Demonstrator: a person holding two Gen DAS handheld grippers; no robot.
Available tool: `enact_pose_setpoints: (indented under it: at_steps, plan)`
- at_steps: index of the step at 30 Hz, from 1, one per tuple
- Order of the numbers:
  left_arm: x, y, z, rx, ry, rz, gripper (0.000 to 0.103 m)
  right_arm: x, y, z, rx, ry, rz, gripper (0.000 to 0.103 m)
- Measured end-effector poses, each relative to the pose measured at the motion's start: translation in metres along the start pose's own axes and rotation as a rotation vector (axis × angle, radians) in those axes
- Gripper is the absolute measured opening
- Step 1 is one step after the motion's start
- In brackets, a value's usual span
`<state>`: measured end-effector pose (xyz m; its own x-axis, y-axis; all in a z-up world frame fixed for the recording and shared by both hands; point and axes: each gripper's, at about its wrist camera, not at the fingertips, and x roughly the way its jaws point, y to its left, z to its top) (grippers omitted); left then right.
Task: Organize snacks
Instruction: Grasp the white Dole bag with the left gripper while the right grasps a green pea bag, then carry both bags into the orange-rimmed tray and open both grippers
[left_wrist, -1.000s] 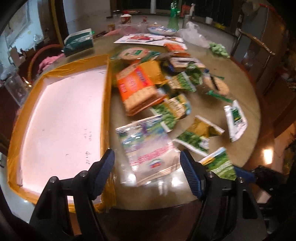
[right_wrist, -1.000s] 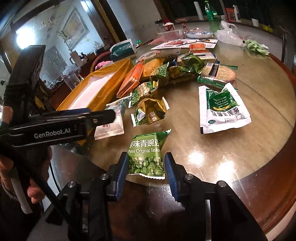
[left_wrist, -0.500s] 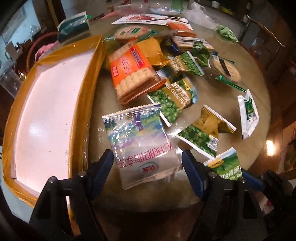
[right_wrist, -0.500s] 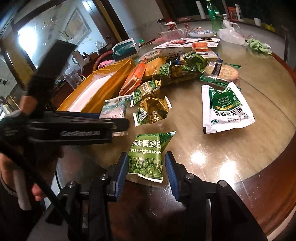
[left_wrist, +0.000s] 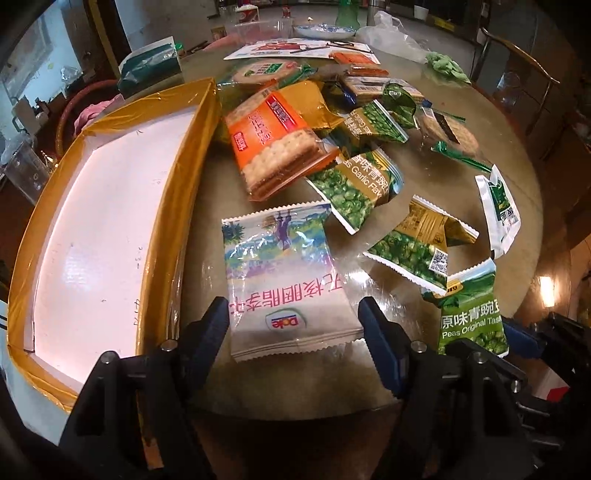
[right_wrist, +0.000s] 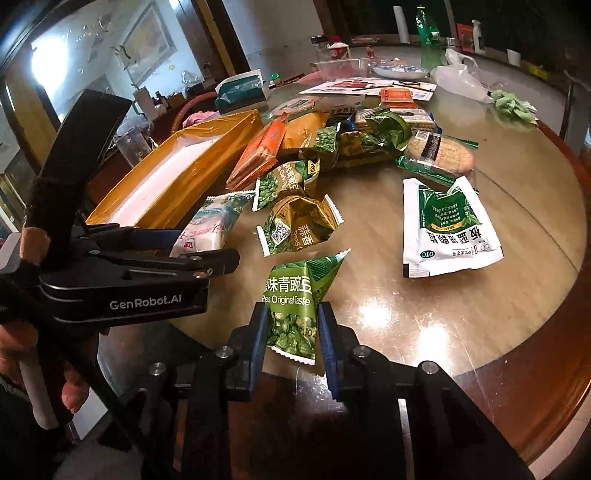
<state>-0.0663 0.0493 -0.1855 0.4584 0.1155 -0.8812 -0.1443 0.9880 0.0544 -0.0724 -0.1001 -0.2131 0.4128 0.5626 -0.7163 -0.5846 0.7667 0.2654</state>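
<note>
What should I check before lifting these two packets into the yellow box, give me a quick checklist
1. Right tool on the Peas Original Taste packet: jaws closing, pads squeezing its sides. Ok.
2. Left tool around the Dole packet: jaws closing, packet between them, pads not pressing yet. Not ok.
3. Dole packet free of neighbours: its far corner meets the garlic peas packet. Cannot tell if overlapped.
4. Yellow box has room: white floor bare where visible. Ok.
5. Path between the tools: the left tool sits close beside the right. Watch it.

White sachet (left_wrist: 499, 214) partly cropped
</note>
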Motion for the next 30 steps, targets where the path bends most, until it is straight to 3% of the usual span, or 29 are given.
enact_pose_setpoints:
  at_steps: [7,11,15,24,30]
  plan:
    - [-0.013,0.001,-0.019,0.006,-0.032,-0.014,0.066,-0.008,0.001,-0.002,0.013,-0.028,-0.001,0.021]
    - [-0.032,0.003,-0.028,-0.042,-0.041,-0.127,0.065,-0.014,0.000,0.003,0.081,-0.010,0.046,0.021]
    - [-0.057,0.009,-0.029,-0.089,-0.073,-0.186,0.065,-0.029,0.005,0.013,0.102,-0.033,0.084,0.021]
    - [-0.143,0.025,-0.028,-0.140,-0.240,-0.194,0.065,-0.079,0.033,0.039,0.080,-0.131,0.132,0.020]
    - [-0.192,0.051,-0.010,-0.163,-0.321,-0.186,0.065,-0.110,0.060,0.081,0.054,-0.166,0.171,0.020]
